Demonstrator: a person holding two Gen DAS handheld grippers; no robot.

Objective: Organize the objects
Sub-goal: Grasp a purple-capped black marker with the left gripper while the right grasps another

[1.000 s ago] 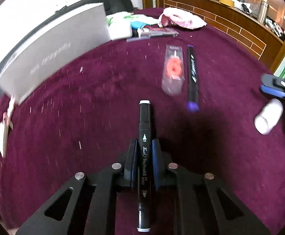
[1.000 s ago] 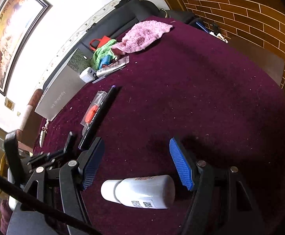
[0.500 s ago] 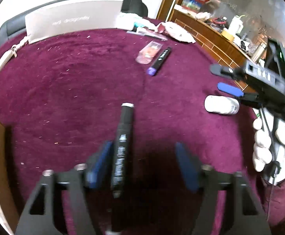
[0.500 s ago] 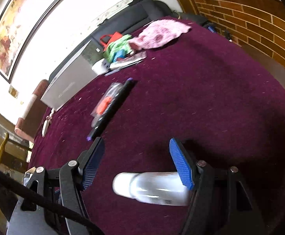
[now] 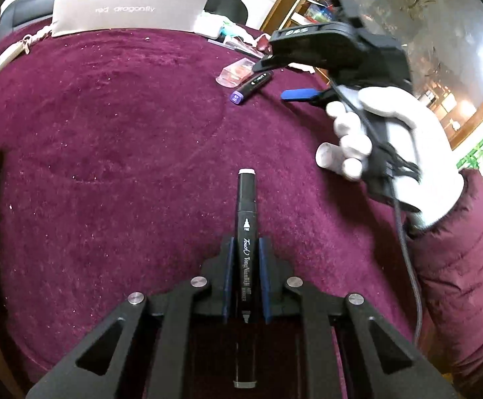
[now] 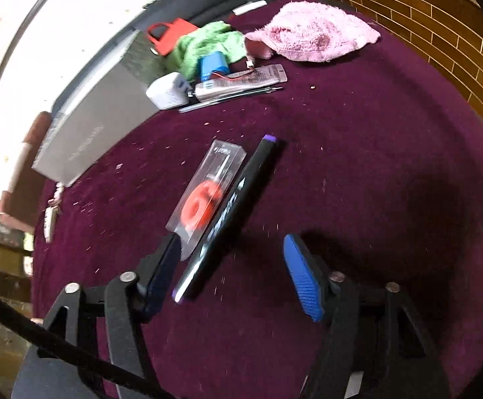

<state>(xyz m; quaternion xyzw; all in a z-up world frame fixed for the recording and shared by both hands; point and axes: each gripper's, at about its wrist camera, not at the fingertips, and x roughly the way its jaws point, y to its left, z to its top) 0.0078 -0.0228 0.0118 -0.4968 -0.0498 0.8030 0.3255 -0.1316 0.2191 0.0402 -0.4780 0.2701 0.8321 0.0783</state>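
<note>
Black marker (image 5: 245, 249) pinched lengthwise in left gripper (image 5: 244, 279) jaws above maroon counter (image 5: 108, 166); its rear end lies dark between the arms. Gloved right hand (image 5: 404, 153) hides most of a white bottle (image 5: 328, 158).

Right wrist view: right gripper (image 6: 233, 276) jaws spread, empty, around the blurred near end of purple-capped marker (image 6: 231, 212). Clear packet (image 6: 208, 196) touches it; 1 jaw covers its corner.

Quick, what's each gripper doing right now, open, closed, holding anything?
Left gripper: closed on the black marker.
Right gripper: open, holding nothing; purple-capped marker lies between its jaws.
</note>
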